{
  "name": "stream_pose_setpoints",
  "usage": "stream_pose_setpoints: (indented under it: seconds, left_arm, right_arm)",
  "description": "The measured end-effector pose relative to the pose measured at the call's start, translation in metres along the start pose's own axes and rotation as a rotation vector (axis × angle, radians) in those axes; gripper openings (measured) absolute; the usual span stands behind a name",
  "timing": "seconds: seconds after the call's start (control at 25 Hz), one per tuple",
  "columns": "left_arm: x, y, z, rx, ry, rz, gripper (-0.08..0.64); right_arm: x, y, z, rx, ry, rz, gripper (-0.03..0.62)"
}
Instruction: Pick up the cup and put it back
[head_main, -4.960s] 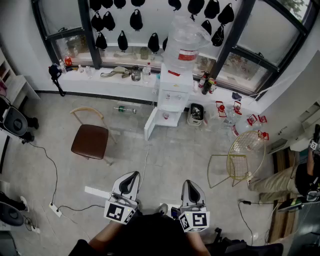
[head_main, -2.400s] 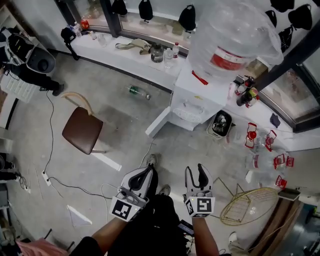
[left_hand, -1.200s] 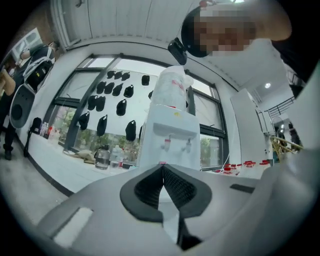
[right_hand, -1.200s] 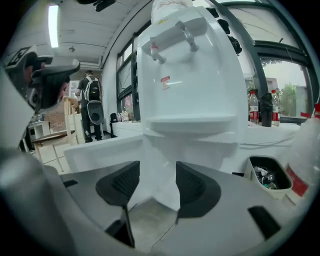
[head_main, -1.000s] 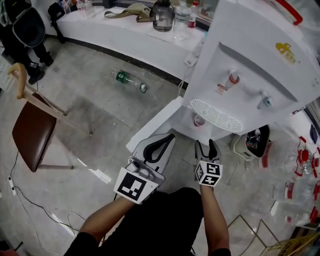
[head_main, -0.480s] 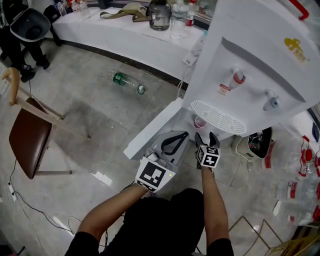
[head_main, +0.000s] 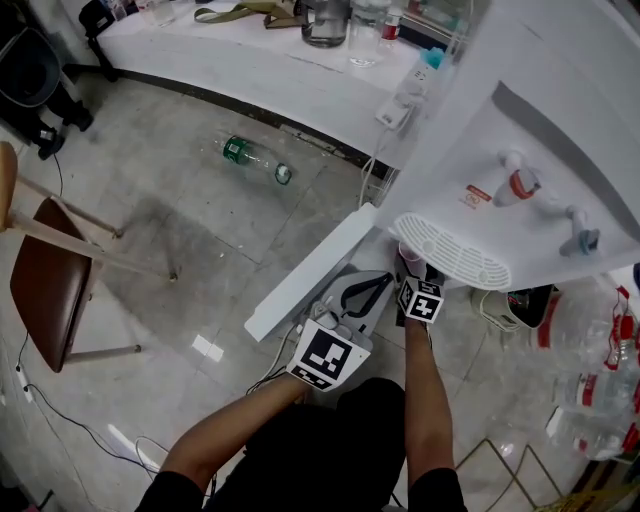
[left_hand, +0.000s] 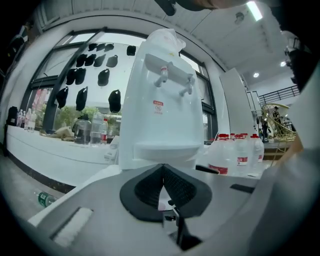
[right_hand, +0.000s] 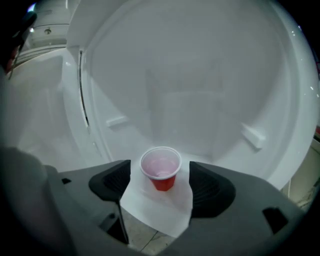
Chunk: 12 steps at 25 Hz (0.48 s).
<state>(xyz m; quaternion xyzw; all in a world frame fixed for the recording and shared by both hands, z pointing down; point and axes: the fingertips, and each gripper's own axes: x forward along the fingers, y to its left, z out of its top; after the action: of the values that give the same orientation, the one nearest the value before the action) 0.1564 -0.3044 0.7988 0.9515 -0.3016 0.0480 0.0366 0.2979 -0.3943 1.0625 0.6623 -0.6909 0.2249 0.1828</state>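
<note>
Red cup (right_hand: 161, 172) upright on cab. shelf (right_hand: 157, 212).

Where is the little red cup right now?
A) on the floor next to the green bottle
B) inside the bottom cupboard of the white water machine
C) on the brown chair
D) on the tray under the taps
B: the small red plastic cup stands upright on the floor of the white water dispenser's open lower compartment, whose white walls rise behind it and to both sides.
</note>
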Motion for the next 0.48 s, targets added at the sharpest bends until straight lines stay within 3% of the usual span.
stream_pose_setpoints:
  seconds: [0.48]
  left_arm:
    - [0.016, 0.012, -0.011, -0.017, 0.020, -0.039, 0.006]
  right_arm:
    - [0.038, 0.001, -0.004, -0.050, 0.061, -0.036, 0.348]
